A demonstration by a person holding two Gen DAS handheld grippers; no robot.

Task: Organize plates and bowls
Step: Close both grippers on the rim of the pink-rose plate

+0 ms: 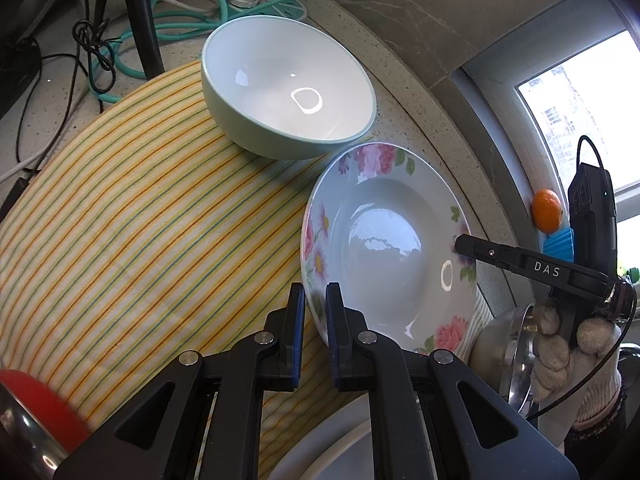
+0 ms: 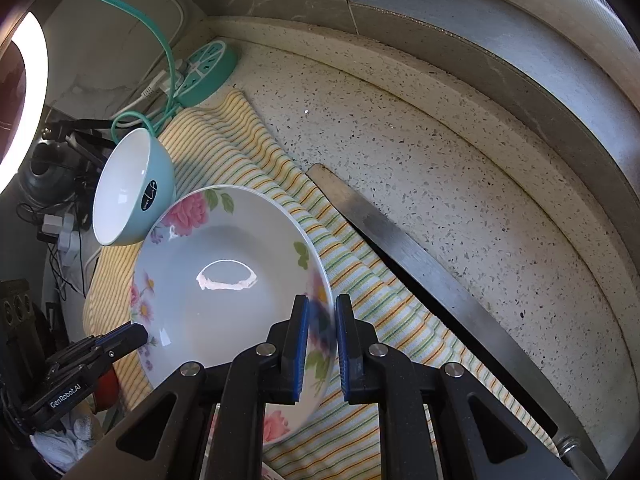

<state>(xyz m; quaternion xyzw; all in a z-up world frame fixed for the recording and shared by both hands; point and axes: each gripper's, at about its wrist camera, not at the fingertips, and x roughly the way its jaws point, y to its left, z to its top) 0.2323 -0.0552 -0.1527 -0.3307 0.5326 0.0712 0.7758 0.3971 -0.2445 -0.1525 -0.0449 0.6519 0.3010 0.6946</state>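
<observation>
A pale blue deep plate (image 1: 380,240) with pink flowers on its rim is held tilted over a yellow striped cloth (image 1: 140,220). My left gripper (image 1: 315,320) is shut on its near rim. My right gripper (image 2: 322,340) is shut on the opposite rim of the same plate (image 2: 224,280). One of the right gripper's fingers (image 1: 480,249) shows at the plate's far edge in the left wrist view. A mint-green bowl (image 1: 288,88) with a white inside sits on the cloth just beyond the plate, and it looks tilted in the right wrist view (image 2: 128,192).
A teal power strip (image 2: 208,68) and tangled cables lie at the cloth's far end. A steel sink edge (image 2: 420,256) runs along the speckled counter. A steel pot (image 1: 504,344), an orange (image 1: 547,210), a red item (image 1: 36,400) and a white plate (image 1: 328,452) are nearby.
</observation>
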